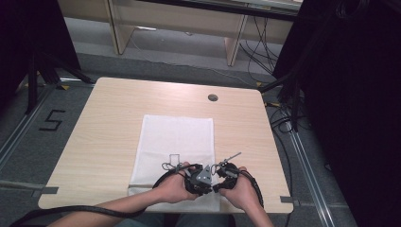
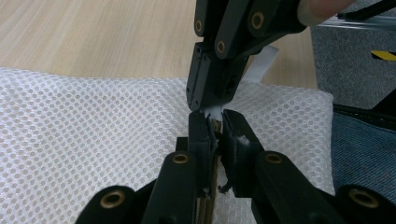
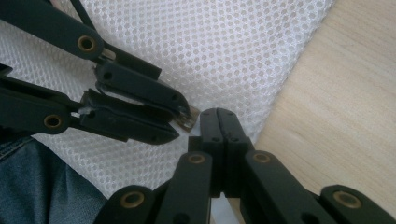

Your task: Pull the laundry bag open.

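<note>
White mesh bag lies flat on the table, long side running away from the person, near edge at the table's front lip where both hands work. Left gripper and right gripper meet tip to tip over the bag's near right corner. Left gripper view: its jaws are nearly together, pinching a small metal piece, probably the zipper pull, with a scrap of white tape or mesh beside it; the right gripper comes down from above onto the same spot. Right gripper view: its jaws are pressed fully together, and the pictures do not show whether any fabric is caught between them; left gripper's jaws sit just beside, metal bit at their tip. Likely one gripper anchors the bag edge while the other holds the pull, so the zipper can run without the mesh bunching. No travel along the zipper is visible yet. Risk: thin mesh slipping out.
</note>
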`<state>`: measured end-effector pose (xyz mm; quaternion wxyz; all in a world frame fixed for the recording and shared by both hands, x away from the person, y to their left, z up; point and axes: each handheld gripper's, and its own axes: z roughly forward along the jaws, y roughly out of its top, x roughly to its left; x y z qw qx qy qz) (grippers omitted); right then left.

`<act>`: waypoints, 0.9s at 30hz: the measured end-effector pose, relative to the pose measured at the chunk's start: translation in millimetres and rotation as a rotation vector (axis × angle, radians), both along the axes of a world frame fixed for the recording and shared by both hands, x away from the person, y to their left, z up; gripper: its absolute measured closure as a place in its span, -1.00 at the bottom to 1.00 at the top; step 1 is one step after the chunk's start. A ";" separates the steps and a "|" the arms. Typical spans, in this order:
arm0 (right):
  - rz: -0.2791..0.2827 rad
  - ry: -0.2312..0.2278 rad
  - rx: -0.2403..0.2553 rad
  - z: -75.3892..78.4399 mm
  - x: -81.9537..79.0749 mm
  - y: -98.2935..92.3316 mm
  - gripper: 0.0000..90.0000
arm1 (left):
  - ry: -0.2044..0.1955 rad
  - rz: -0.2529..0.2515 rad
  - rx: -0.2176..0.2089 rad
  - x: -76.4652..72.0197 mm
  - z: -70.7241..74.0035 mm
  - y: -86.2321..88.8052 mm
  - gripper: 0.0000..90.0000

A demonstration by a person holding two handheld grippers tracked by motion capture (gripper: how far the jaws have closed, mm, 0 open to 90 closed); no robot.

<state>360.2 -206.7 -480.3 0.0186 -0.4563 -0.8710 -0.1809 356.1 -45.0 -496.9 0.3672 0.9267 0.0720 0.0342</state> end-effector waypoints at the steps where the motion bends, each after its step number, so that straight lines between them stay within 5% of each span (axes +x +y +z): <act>1: 0.014 -0.006 -0.001 -0.2 0.1 -0.2 1.00 | -0.004 0.000 0.005 -0.2 0.4 0.4 0.82; 13: 0.000 -0.005 -0.006 0.1 -0.4 0.9 1.00 | -0.010 0.003 -0.004 -0.9 2.5 6.2 0.82; 18: 0.017 -0.016 -0.008 0.2 -0.7 1.4 1.00 | -0.042 -0.016 0.001 -1.9 2.6 6.7 0.82; 27: 0.019 -0.017 -0.005 0.0 -0.7 1.0 1.00 | -0.030 -0.012 -0.001 -3.2 3.8 9.7 0.82</act>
